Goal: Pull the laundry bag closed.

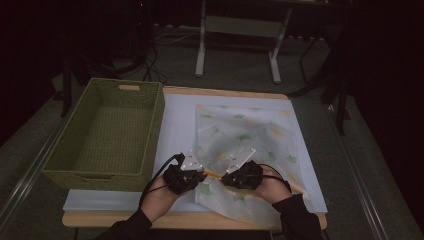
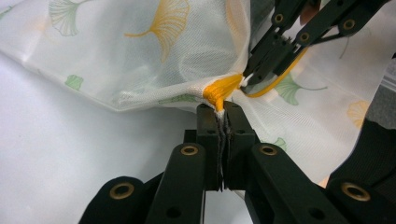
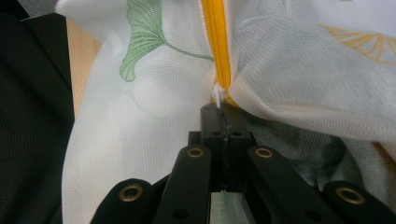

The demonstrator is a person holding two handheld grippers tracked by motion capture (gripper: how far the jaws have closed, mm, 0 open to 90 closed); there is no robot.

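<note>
Mesh bag: a white mesh laundry bag [image 1: 250,145] printed with green and yellow ginkgo leaves lay flat on the white board [image 1: 175,130], on its right half, with its near edge reaching the front of the board.
Zipper: a yellow zipper [image 3: 215,42] ran along the bag's near edge; in the right gripper view it ran straight up from the jaws, and in the left gripper view its yellow end [image 2: 222,91] was bunched just above the jaws.
Zipper pull: a small white pull [image 3: 217,95] sat at the foot of the zipper, right at the tips of the right gripper's jaws.
Left gripper: the left gripper [image 2: 223,112] had its jaws pressed together, pinching the bag's fabric at the bunched yellow end of the zipper.
Right gripper: the right gripper [image 3: 223,112] had its jaws closed narrow on the white pull; in the left gripper view it [image 2: 250,77] came in from the upper right, very close to the left gripper's tips.
Hands: in the high view, the two hands held the grippers side by side at the bag's near left corner, left [image 1: 197,176] and right [image 1: 225,177], close but apart, with dark sleeves coming in from the bottom.
Basket: a green woven basket [image 1: 150,130] stood left of the bag, beside the board's left edge.
Table: the wooden table [image 1: 115,219] showed as a strip in front of the board.
</note>
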